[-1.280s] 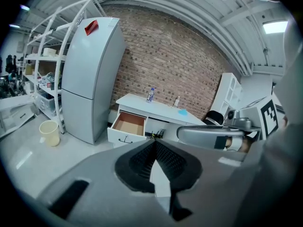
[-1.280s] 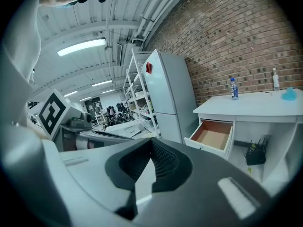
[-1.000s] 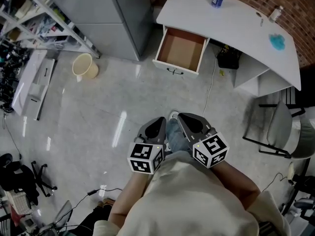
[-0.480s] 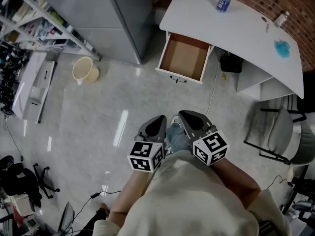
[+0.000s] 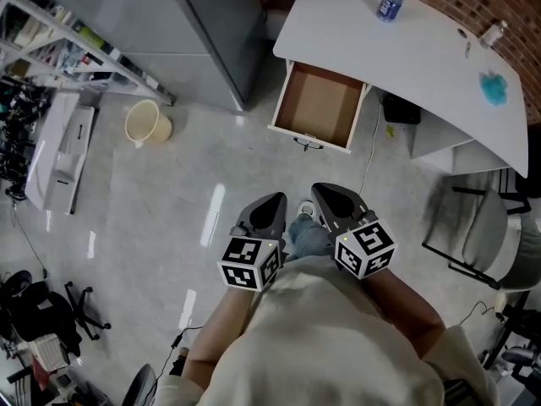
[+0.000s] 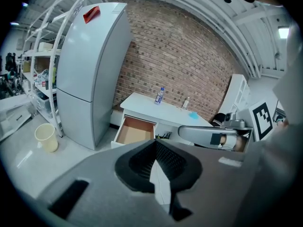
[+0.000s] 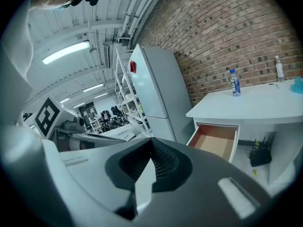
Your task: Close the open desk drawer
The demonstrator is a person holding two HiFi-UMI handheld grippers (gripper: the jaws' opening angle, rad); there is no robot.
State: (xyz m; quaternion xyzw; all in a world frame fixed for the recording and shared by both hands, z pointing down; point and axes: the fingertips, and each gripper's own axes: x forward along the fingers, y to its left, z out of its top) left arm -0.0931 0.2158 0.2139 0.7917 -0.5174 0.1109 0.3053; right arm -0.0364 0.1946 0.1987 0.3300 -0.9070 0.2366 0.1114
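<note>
Open drawer (image 5: 319, 106), handle (image 5: 309, 145) tiny, left tongs (image 5: 277, 203), right tongs (image 5: 321, 193) closed, empty

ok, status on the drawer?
Left gripper shut, empty; right gripper shut, empty. Drawer open, not yet reached. Bare floor between; cable off to its right.

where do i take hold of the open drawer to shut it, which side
Its white front panel, at the small dark handle, from the open-floor side. The drawer juts straight out of the desk, so a square push there likely closes it.
</note>
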